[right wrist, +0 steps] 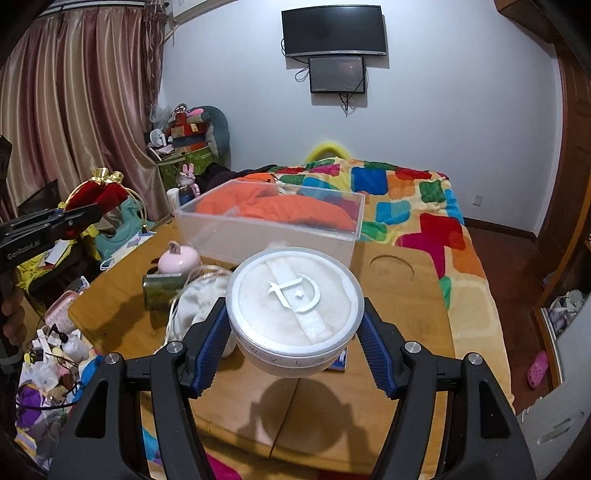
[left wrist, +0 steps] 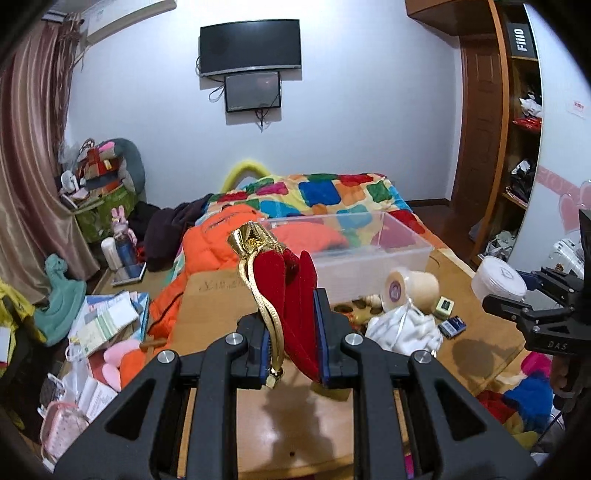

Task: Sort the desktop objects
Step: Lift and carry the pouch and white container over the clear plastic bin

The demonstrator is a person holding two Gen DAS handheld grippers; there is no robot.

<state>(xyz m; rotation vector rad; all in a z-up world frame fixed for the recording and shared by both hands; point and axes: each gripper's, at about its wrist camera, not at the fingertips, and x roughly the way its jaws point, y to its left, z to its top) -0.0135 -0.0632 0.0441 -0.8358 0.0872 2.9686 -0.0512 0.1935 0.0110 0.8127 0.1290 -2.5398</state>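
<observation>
"FiiO" on black box (left wrist: 520, 40); "DAS" on right tool (left wrist: 546, 334).

Right gripper (right wrist: 293, 343) clamps a round white case (right wrist: 293, 314), seemingly above the wooden table (right wrist: 399, 332).

Two black grippers, the left gripper (left wrist: 291, 332) and the right gripper (right wrist: 295, 350), each hold one item: one red velvet pouch (left wrist: 295, 291) and one round white powder jar (right wrist: 293, 314). The wooden table (right wrist: 399, 332) carries one clear plastic box (right wrist: 269, 225), one pink ceramic pot (right wrist: 179, 260), one green jar (right wrist: 162, 291) and one white cloth bag (right wrist: 199, 306). Two dark screens, an upper screen (right wrist: 334, 31) and a lower screen (right wrist: 338, 74), hang on the wall.
</observation>
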